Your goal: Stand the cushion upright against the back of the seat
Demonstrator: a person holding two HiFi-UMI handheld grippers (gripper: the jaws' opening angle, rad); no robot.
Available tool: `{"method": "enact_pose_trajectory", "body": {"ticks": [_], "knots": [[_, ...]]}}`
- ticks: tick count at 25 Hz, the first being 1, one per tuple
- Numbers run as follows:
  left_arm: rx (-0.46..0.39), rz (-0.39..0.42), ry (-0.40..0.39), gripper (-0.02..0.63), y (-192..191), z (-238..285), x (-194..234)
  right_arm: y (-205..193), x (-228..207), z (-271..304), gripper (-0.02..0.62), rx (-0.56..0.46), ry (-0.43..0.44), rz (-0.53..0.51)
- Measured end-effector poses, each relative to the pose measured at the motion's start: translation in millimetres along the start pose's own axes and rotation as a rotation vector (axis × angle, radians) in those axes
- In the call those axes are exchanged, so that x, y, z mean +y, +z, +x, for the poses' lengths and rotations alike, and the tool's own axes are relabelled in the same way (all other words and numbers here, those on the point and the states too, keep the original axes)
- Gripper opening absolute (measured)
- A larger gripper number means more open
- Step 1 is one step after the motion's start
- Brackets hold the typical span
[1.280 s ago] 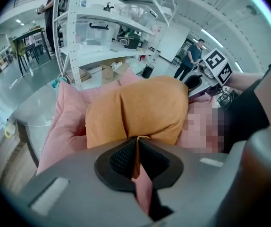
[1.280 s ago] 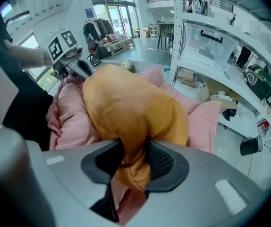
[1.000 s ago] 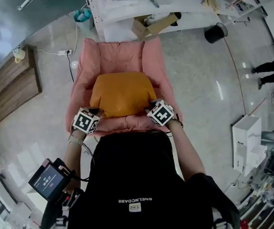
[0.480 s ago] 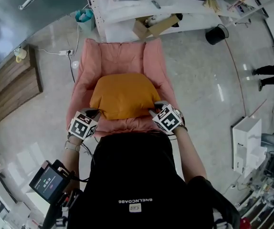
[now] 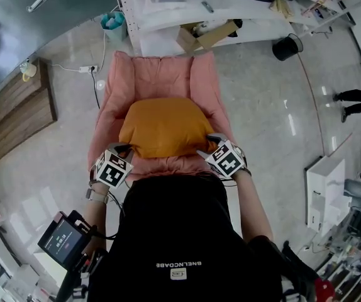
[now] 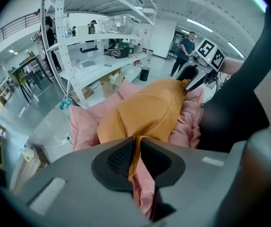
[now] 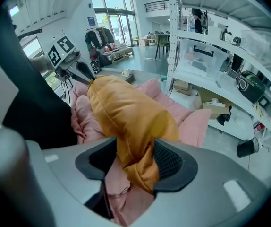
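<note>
Orange cushion (image 5: 163, 126) lies on the pink seat (image 5: 158, 74), its near edge toward the person. The left gripper (image 6: 136, 150) pinches the thin seam at the near left corner. The right gripper (image 7: 134, 162) clamps the bunched near right corner. Both pairs of jaws have just been opening, with fabric between the pads

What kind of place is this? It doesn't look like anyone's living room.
Most likely a big workshop or lab hall rather than a home. It has tall white metal shelving, a wide polished floor and overhead strip lights.
</note>
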State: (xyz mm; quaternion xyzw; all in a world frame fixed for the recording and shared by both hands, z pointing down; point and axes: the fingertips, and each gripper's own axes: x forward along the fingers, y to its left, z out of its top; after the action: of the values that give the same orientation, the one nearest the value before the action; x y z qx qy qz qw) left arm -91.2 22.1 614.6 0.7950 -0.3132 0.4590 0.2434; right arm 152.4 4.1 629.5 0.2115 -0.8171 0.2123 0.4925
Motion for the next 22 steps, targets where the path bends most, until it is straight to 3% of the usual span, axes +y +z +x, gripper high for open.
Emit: {"method": "enact_pose_trajectory", "body": {"ticks": [7, 11, 13, 14, 15, 22], "knots": [[0.098, 0.1, 0.077, 0.095, -5, -11, -2, 3, -5, -25, 0.255, -0.02, -0.034, -0.046], [0.132, 0.154, 0.105, 0.115, -5, -14, -3, 6, -9, -36, 0.255, -0.053, -0.045, -0.013], [0.113, 0.139, 0.093, 0.142, -1, -18, -3, 7, -12, -37, 0.255, -0.055, -0.059, -0.011], [0.091, 0.116, 0.078, 0.205, 2, -21, -3, 9, -13, -37, 0.255, -0.058, -0.064, -0.013], [0.062, 0.088, 0.062, 0.224, 8, -25, -3, 11, -13, -37, 0.253, -0.066, -0.065, -0.014], [-0.113, 0.019, 0.045, 0.233, 52, -53, 3, 42, -15, -43, 0.251, -0.17, -0.057, -0.007]]}}
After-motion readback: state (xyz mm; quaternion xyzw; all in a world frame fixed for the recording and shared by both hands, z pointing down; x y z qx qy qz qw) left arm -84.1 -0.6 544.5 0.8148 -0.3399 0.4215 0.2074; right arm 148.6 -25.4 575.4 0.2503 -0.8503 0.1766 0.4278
